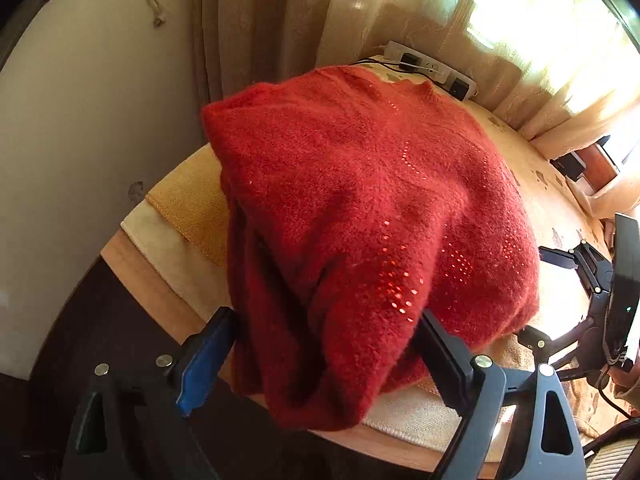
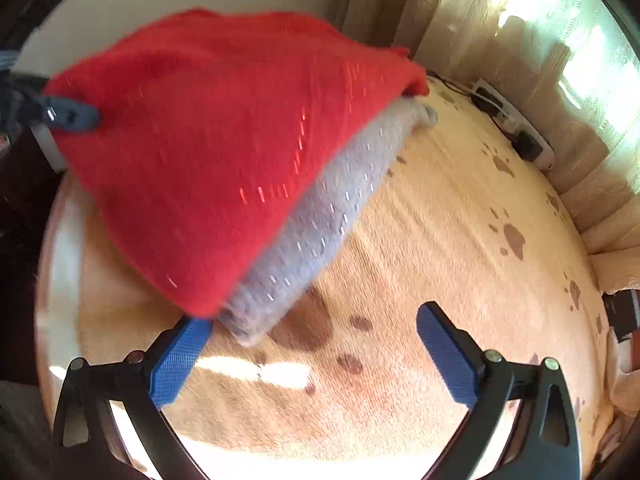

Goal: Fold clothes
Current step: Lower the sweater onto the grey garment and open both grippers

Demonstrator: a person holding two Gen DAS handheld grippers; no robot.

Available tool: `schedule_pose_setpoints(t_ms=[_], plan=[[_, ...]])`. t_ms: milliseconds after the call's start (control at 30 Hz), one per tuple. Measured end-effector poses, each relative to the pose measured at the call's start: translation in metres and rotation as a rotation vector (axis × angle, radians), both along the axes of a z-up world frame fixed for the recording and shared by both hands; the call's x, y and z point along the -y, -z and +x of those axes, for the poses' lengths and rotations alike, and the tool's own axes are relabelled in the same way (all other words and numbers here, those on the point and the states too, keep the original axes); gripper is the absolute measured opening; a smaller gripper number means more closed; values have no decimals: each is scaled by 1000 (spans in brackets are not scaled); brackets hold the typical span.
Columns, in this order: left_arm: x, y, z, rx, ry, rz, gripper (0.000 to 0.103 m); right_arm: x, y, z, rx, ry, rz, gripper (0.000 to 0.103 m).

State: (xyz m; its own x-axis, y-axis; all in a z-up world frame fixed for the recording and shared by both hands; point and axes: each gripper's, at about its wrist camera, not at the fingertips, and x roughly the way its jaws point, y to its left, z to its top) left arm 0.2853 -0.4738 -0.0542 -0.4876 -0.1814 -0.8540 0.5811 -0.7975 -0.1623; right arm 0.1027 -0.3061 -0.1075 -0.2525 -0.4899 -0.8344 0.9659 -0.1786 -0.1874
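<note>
So the red sweater (image 1: 360, 208) is folded into a chunky bundle and sitting on top of a grey knit (image 2: 320, 216), also folded, which only peeks out along the lower right edge in the right wrist view. Both sit on a cream blanket with brown blotches (image 2: 460, 240) that covers the table (image 1: 160, 300), and in the left wrist view there's a yellow towel (image 1: 192, 200) poking out from under the left side of the sweater. The near corner of the red bundle droops over the table's front edge. The left gripper (image 1: 324, 344) has its jaws spread wide with that hanging corner between them; the right finger looks pushed up against the wool, the left one sits just beside it, and I can't say the pads are actually pinching anything. The right gripper (image 2: 316, 340) is wide apart too, hovering over bare blanket with nothing between the fingers, and its left fingertip is right by the corner of the grey knit. Its view is pretty motion-blurred. A white power strip (image 1: 432, 68) with plugs in it lies at the far edge, by the beige curtains (image 1: 280, 20).
</note>
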Motion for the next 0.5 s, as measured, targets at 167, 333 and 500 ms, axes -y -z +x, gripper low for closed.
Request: schedule_pose_setpoints(t_ms=[167, 333, 500], plan=[[-16, -32, 14, -46, 20, -29, 91, -26, -47, 0, 16, 7, -149, 101], [-16, -59, 2, -104, 8, -90, 91, -15, -77, -4, 83, 30, -231, 101], [1, -39, -28, 2, -33, -191, 91, 17, -69, 11, 39, -34, -165, 101]])
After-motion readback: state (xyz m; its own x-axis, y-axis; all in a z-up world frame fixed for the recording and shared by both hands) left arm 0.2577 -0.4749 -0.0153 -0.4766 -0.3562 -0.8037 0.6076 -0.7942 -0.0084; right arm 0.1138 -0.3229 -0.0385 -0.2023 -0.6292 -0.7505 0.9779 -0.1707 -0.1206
